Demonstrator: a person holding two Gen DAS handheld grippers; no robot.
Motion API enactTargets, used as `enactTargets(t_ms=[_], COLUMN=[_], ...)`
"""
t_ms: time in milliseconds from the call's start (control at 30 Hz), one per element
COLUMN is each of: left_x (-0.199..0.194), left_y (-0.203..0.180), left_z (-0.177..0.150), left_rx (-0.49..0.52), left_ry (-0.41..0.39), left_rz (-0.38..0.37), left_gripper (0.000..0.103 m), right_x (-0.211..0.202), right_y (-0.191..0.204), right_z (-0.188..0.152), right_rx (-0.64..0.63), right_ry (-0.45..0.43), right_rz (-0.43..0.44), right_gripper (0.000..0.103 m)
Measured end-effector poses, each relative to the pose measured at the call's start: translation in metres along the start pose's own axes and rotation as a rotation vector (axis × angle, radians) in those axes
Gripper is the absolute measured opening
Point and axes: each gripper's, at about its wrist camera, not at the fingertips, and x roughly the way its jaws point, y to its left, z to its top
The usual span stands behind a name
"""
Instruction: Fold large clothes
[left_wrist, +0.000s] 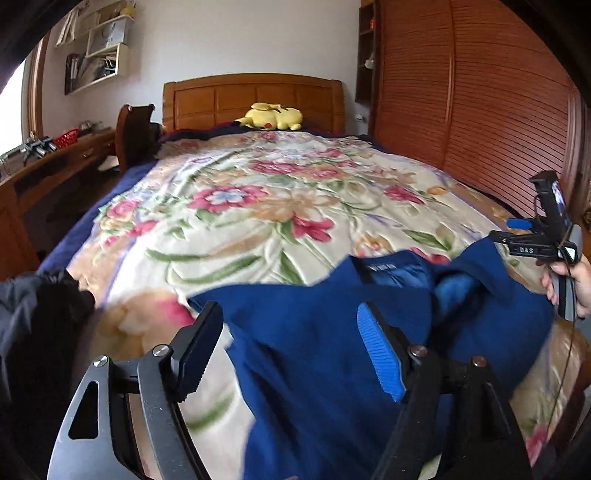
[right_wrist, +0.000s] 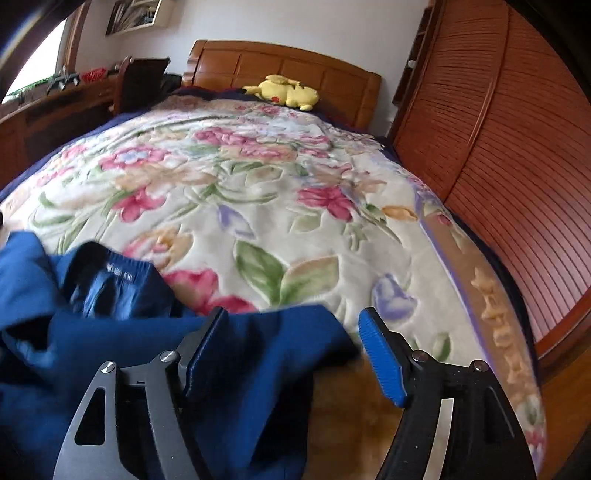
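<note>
Both my grippers, left (left_wrist: 291, 347) & right (right_wrist: 291, 354), gape wide, holding nothing; blue garment (left_wrist: 332, 350) bunched on bed (left_wrist: 229, 206) — spread flat w/ collar up first, then pinch edges.

**Blue garment rumpled on a floral bed**

The left claw (left_wrist: 288, 343) hangs with its jaws spread wide above a blue garment (left_wrist: 332, 332), collar label showing, bunched on the floral blanket (left_wrist: 240, 206). At the right edge a hand holds the right claw (left_wrist: 517, 230). A yellow plush toy (left_wrist: 271, 116) lies by the wooden headboard (left_wrist: 221, 96); a dark garment (left_wrist: 37, 314) lies left.
</note>
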Motion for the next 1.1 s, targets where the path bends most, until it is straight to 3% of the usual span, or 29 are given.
enactTargets(t_ms=[100, 267, 633, 900, 1033, 1100], left_x=[-0.010, -0.026, -0.027, -0.024, -0.025, -0.025], left_y=[-0.012, -0.022, -0.007, -0.001, 0.002, 0.002], left_z=[-0.012, -0.029, -0.058, -0.067, -0.068, -0.068], left_rx=[0.004, 0.012, -0.001, 0.024, 0.018, 0.013], left_ry=[-0.006, -0.015, 0.013, 0.025, 0.030, 0.031], left_rz=[0.011, -0.011, -0.017, -0.008, -0.015, -0.017], left_gripper=[0.076, 0.076, 0.076, 0.076, 0.076, 0.076], right_x=[-0.011, -0.042, -0.069, -0.043, -0.037, -0.034], right_y=[0.004, 0.021, 0.108, 0.143, 0.155, 0.159], right_z=[-0.003, -0.006, -0.006, -0.005, -0.003, -0.002], right_rx=[-0.017, -0.028, -0.247, -0.374, -0.434, -0.471], right_ry=[-0.017, -0.095, -0.096, -0.015, 0.011, 0.017], right_rz=[-0.001, 0.163, 0.419, 0.479, 0.457, 0.424], right_gripper=[0.075, 0.075, 0.075, 0.075, 0.075, 0.068])
